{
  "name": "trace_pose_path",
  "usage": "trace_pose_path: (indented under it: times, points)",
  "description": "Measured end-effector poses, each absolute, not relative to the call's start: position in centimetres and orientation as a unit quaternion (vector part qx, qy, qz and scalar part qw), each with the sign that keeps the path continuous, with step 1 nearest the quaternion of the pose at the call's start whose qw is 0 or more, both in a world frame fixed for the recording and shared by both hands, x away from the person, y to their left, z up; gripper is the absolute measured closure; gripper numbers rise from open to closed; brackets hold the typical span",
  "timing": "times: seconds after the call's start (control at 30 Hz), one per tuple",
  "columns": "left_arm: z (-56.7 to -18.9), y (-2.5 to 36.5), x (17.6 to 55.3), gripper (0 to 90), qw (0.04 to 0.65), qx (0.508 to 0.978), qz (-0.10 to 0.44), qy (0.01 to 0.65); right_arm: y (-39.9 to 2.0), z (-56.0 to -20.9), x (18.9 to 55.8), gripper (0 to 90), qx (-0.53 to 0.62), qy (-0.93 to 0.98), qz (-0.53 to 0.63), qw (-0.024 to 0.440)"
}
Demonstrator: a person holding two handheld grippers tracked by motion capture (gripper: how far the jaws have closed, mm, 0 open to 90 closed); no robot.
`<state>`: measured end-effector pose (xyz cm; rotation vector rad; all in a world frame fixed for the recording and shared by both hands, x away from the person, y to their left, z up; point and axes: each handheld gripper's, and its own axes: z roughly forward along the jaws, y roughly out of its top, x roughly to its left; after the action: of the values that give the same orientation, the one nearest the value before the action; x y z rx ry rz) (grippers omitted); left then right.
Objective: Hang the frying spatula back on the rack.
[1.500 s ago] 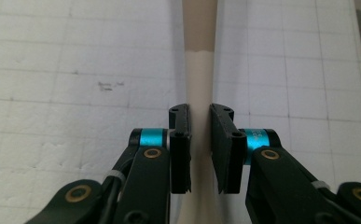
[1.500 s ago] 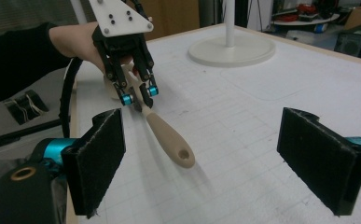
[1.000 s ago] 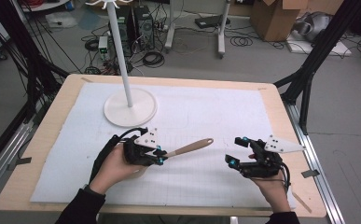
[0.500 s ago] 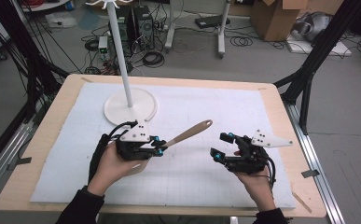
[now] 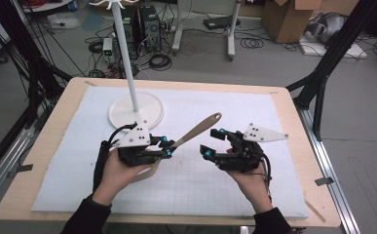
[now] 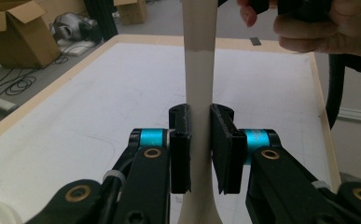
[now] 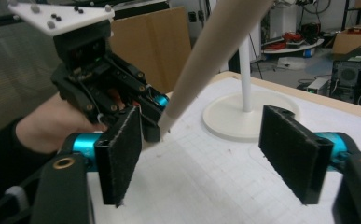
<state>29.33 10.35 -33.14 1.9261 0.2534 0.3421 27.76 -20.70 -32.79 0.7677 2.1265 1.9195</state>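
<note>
Spoon (image 5: 198, 129) tilted higher, right hand-held gripper (image 5: 214, 142) nearer, jaws closing, nothing between.

The left gripper (image 5: 165, 146) has lifted off the tabletop (image 5: 273, 105), and the wooden spoon (image 5: 196, 130) clamped in it now tilts steeply up, its free end higher and farther back than a second ago. The right gripper (image 5: 213, 142) has slid in from the right edge toward the handle, jaws narrowing with nothing between them yet.
</note>
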Motion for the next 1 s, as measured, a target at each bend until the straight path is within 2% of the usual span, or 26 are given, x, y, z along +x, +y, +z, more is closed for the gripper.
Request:
trace_pose_path:
  times: [0.2,0.5,0.6,0.73,1.0]
  points:
    - [-32.7,10.6,29.1,77.8,0.594,0.782,0.152,0.118,-19.1,-32.0,28.1,31.4,0.272,0.703,0.651,0.086]
    - [-32.5,10.5,28.6,77.7,0.616,0.758,0.178,0.124,-17.8,-30.4,28.2,33.0,0.280,0.684,0.668,0.089]
    - [-32.5,10.3,28.5,77.8,0.622,0.751,0.180,0.127,-17.4,-30.0,28.3,36.3,0.284,0.678,0.671,0.093]
    - [-32.5,10.1,28.4,77.7,0.627,0.748,0.180,0.124,-16.8,-29.5,28.4,44.0,0.287,0.678,0.670,0.093]
    - [-32.7,9.6,28.2,77.7,0.624,0.746,0.197,0.124,-16.5,-29.4,28.5,68.2,0.290,0.674,0.673,0.092]
